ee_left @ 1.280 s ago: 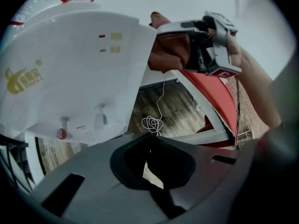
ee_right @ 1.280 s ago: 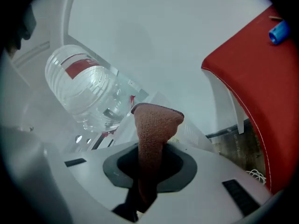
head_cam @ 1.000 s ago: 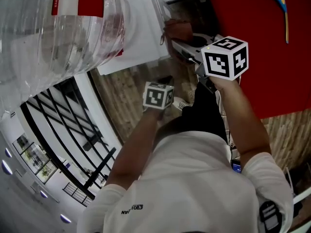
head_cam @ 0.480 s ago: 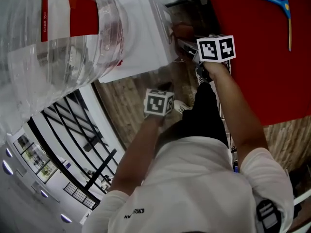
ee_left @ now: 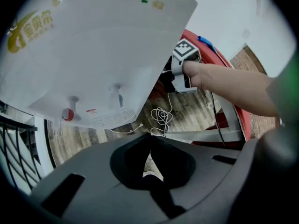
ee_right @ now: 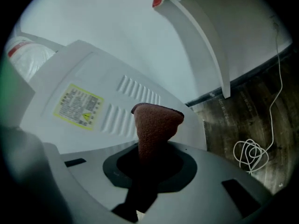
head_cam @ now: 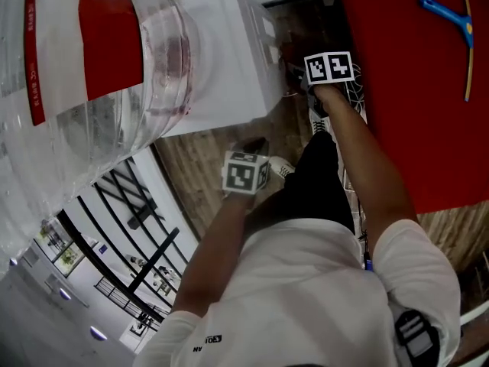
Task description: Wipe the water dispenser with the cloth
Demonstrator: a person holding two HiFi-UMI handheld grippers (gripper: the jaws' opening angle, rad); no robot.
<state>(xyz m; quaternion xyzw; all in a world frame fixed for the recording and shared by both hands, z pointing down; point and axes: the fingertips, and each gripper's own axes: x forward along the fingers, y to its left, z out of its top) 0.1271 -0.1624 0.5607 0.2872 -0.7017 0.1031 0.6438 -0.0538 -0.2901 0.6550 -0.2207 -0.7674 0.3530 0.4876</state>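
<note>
Jaws on our right gripper [ee_right: 145, 171] are clamped on the cloth [ee_right: 156, 120], a brown-red knit wad that sticks up out of them with its tip folded over. The cloth tip is against or just off a white panel of the water dispenser [ee_right: 88, 78]; the right gripper view doesn't settle contact. That panel carries a yellow label [ee_right: 78, 106], print too small to read, and rows of vent slots [ee_right: 135, 90]. In the head view the right jaws and cloth are mostly hidden behind the marker cube [head_cam: 328, 67] and our hand, at the dispenser's far right side. Only a dark reddish patch shows there.

Left gripper [ee_left: 150, 169]: jaws together, nothing held, just a sliver of floor visible past them. It hangs nearer to us, apart from the dispenser, aimed at its front. That view shows a red-tipped tap [ee_left: 68, 114], a second tap [ee_left: 114, 94] and a drip grille [ee_left: 110, 120] below. Our right forearm [ee_left: 224, 87] crosses that view.

Bottle [head_cam: 76, 90], seated in the dispenser's top, fills the left of the head view. It is clear with a red band and is cut off by the frame edge. Loose white cable [ee_right: 252, 155] lies coiled on the wood floor [head_cam: 206, 151] right of the dispenser. Red surface [head_cam: 412, 90] at far right holds a blue-and-yellow tool [head_cam: 447, 14], too small for us to identify.
</note>
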